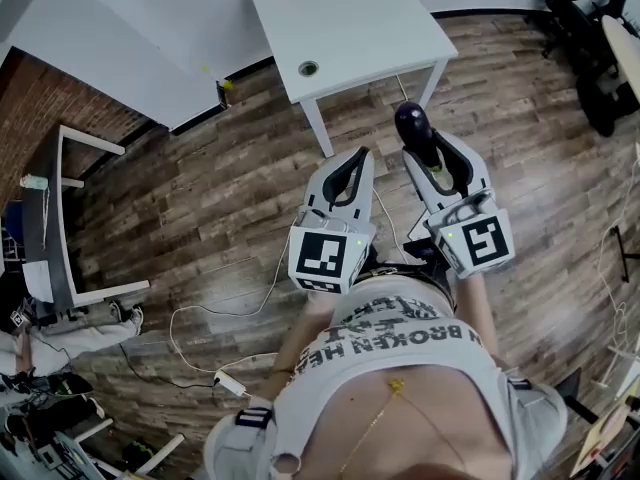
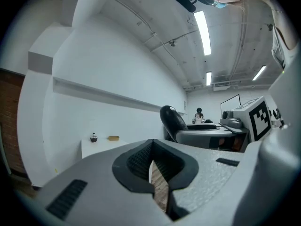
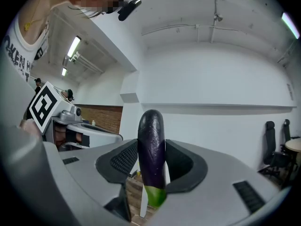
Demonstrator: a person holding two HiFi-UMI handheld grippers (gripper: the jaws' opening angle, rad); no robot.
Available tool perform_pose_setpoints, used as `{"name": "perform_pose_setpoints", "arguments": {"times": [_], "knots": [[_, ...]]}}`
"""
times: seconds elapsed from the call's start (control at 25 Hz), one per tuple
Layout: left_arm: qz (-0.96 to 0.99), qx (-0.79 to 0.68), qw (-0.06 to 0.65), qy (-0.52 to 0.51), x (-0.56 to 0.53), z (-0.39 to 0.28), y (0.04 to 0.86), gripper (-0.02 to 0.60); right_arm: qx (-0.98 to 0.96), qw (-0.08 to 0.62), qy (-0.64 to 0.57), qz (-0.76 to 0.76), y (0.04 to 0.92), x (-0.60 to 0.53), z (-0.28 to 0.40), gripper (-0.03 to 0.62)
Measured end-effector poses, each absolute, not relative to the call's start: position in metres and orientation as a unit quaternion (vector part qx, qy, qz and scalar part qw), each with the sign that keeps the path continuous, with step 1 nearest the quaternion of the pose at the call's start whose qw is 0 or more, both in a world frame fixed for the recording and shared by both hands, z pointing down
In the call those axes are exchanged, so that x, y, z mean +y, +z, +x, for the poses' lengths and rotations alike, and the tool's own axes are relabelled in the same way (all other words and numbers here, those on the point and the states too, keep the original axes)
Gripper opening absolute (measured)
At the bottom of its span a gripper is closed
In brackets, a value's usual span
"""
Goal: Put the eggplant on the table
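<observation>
Eggplant [image 3: 151,135]: glossy dark purple, elongated, green end down, upright between ribbed black pads.
Right hand-held gripper [image 3: 151,169]: grasping the eggplant.
Left hand-held gripper [image 2: 157,173]: clenched, empty.
Tabletop [image 1: 350,28]: smooth white, ahead, bare of the eggplant.
Floor [image 1: 200,198]: wood planks.

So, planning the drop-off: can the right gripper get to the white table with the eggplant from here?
Probably yes: the right gripper, shut on the eggplant, faces the white table just ahead, with only open wood floor between them.
</observation>
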State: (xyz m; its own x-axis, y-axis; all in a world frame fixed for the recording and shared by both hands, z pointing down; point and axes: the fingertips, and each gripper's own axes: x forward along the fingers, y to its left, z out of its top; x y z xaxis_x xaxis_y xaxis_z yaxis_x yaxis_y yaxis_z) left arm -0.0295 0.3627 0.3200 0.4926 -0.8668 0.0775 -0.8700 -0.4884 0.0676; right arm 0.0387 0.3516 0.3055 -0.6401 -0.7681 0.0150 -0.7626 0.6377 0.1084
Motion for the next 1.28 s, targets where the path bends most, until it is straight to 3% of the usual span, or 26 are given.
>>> {"name": "perform_pose_setpoints", "arguments": {"times": [0.72,1.28], "knots": [[0.868,-0.494,0.052,0.027,0.281,-0.084,0.33,0.006,-0.905,0.045,-0.039,0.421,0.32,0.267,-0.021,0.181],[0.866,-0.496,0.054,0.039,0.245,-0.084,0.341,0.006,-0.897,0.066,-0.02,0.438,0.339,0.232,-0.004,0.181]]}}
